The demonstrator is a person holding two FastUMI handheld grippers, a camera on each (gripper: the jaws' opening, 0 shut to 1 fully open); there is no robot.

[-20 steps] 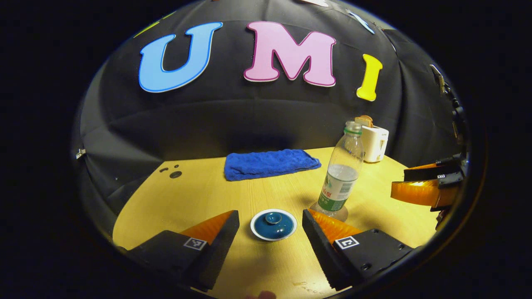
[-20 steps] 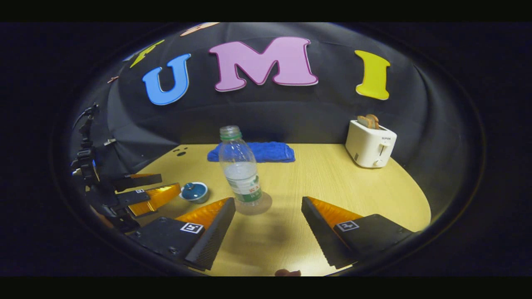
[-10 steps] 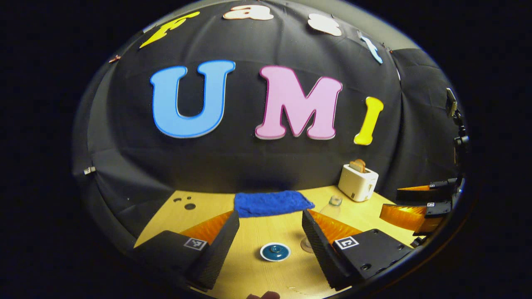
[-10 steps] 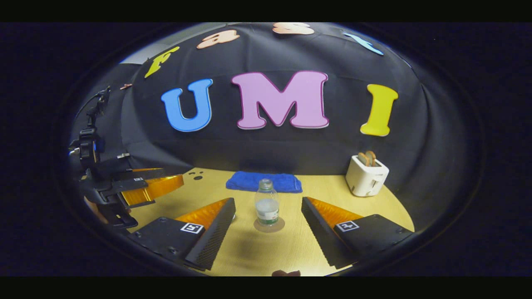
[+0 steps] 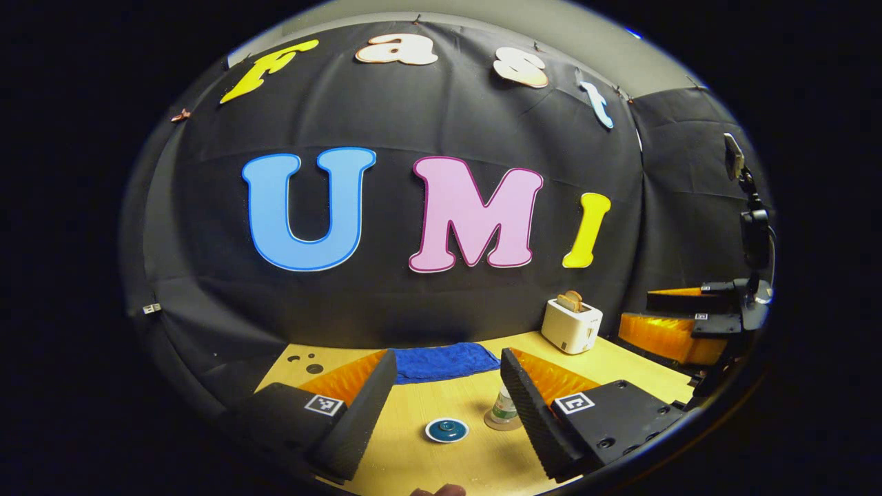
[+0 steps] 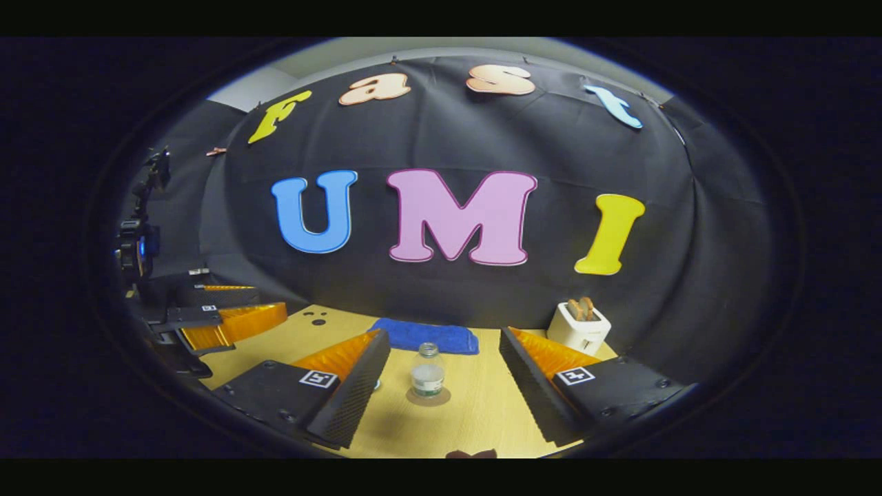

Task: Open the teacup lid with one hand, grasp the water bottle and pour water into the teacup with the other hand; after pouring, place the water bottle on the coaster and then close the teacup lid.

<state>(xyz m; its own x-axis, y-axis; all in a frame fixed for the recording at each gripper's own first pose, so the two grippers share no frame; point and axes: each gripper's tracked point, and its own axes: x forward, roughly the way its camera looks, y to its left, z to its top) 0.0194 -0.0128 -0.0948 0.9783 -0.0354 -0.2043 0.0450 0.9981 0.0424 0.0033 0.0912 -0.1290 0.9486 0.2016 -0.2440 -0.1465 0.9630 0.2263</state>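
- Left gripper (image 5: 448, 386): its jaws stand wide apart and hold nothing; it hangs above the wooden table (image 5: 413, 455).
- Teacup (image 5: 446, 430) (blue lid on, white rim showing around it): it sits on the table, low in the gap between the left gripper's fingers, well apart from both.
- Water bottle (image 5: 505, 408): it stands upright on the coaster (image 5: 497, 424), just right of the teacup, partly hidden behind the left gripper's right finger.
- Right gripper (image 6: 441, 372): also wide open and empty; in the right gripper view the bottle stands in the gap between its fingers, nearer the left one, touching neither.
- Blue towel (image 6: 426, 337): it lies folded at the table's far edge, behind the bottle.
- Toaster (image 6: 578, 328): white, at the far right corner.
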